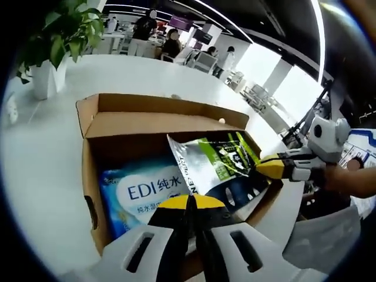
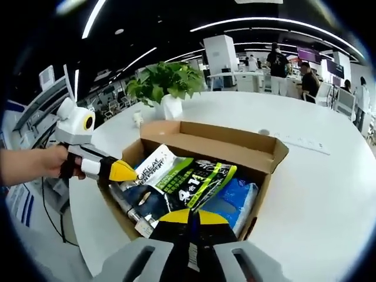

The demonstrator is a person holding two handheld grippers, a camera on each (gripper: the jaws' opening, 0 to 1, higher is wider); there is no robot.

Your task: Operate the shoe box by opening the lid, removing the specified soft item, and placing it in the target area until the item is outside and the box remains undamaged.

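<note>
Two grippers are working at the open cardboard box (image 1: 94, 176), lid flaps already folded back, so the removal step is in hand. Ahead of the left gripper (image 1: 189, 202), whose yellow-tipped jaws are pressing together on nothing, a blue wipes pack (image 1: 141, 191) is lying inside. Across the box, the right gripper (image 1: 270, 167) is reaching its tips to the edge of the green-and-white pouch (image 2: 182, 176); whether they are clenching it I cannot tell. Next, I judge, it needs a firm pinch and a lift clear of the walls.
</note>
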